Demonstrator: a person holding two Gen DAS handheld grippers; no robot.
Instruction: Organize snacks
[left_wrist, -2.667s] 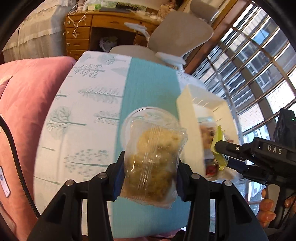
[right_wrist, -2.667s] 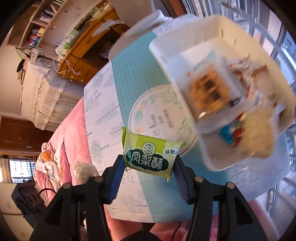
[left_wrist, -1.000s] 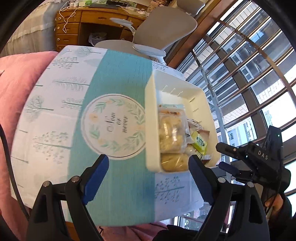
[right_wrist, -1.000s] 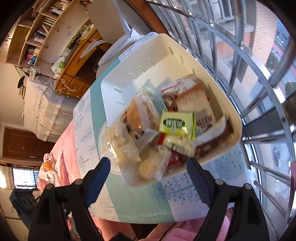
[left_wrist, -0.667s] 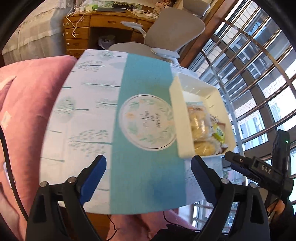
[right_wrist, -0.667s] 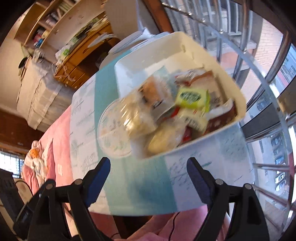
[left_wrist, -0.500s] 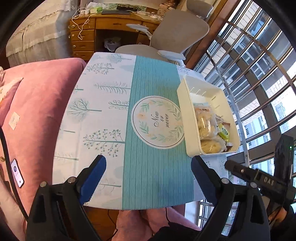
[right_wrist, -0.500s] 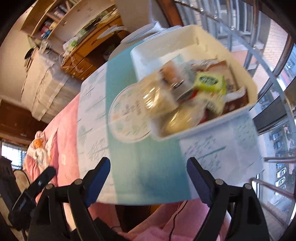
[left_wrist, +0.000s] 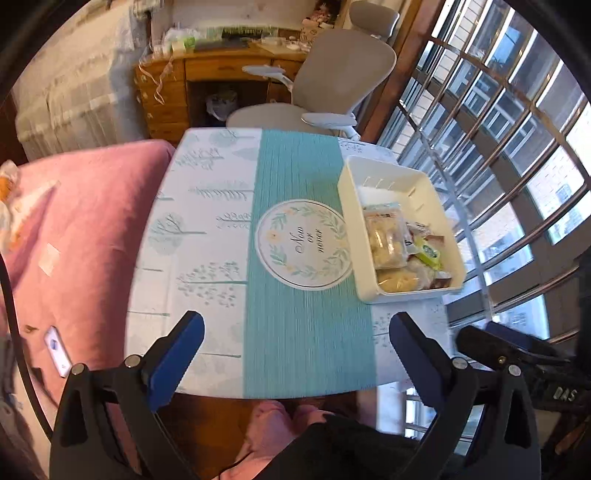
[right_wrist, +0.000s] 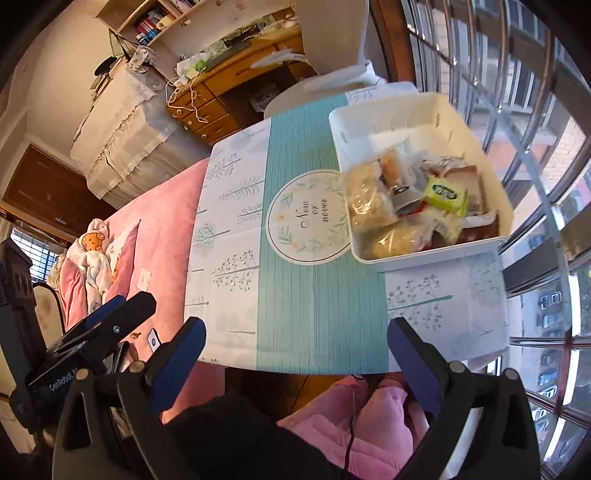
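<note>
A white bin (left_wrist: 424, 184) stands on the right side of the table and holds several wrapped snacks, among them a clear bag of biscuits (left_wrist: 384, 236) and a green pack (left_wrist: 428, 253). The right wrist view shows the bin (right_wrist: 391, 114) and the green pack (right_wrist: 445, 194) too. My left gripper (left_wrist: 295, 354) is open and empty, held back over the table's near edge. My right gripper (right_wrist: 295, 350) is open and empty, also back over the near edge, well short of the bin.
The table wears a teal and white cloth (left_wrist: 306, 332) with a round emblem (left_wrist: 304, 243). A pink bed (left_wrist: 85, 229) lies at the left, a grey office chair (left_wrist: 332, 74) and wooden desk (left_wrist: 207, 74) at the far end, barred windows (left_wrist: 498, 129) at the right.
Both grippers let go of their snacks into the bin, opened wide and drew back from it toward the near edge of the table.
</note>
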